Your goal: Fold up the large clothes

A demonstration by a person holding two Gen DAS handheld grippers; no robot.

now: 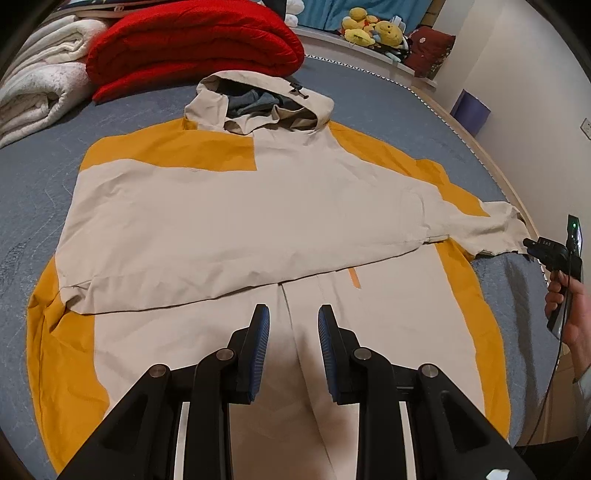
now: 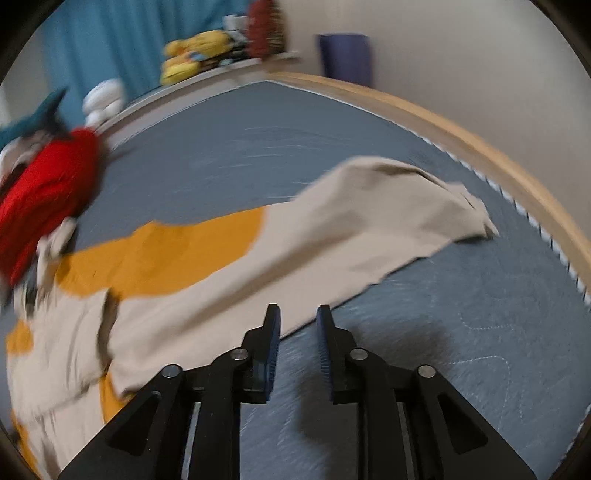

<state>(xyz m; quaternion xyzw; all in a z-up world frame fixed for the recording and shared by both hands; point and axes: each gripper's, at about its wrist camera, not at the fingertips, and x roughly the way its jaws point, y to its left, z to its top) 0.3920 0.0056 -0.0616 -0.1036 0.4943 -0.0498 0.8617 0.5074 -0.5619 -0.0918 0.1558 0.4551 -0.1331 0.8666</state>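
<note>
Left tongs (image 1: 293,326): angled steeply down over the near hem of the jacket (image 1: 236,214), blue-padded fingers (image 1: 258,354) partly apart with only bare beige cloth showing in the gap; nothing is gripped. The beige-and-yellow hooded jacket lies spread flat on the grey-blue bed (image 1: 29,206), hood (image 1: 258,103) at the far end, left sleeve folded across the chest. A red blanket (image 1: 192,48) and white bedding (image 1: 40,88) are stacked at the far left; plush toys (image 1: 373,29) sit on the far ledge. Right tongs (image 2: 298,328): in the left wrist view, held in a hand (image 1: 569,306) at the right edge, their tips at the cuff of the outstretched right sleeve (image 2: 332,229). The blurred right wrist view shows them tilted down over the bed just beside that sleeve's near edge, fingers narrowly apart and holding nothing.
</note>
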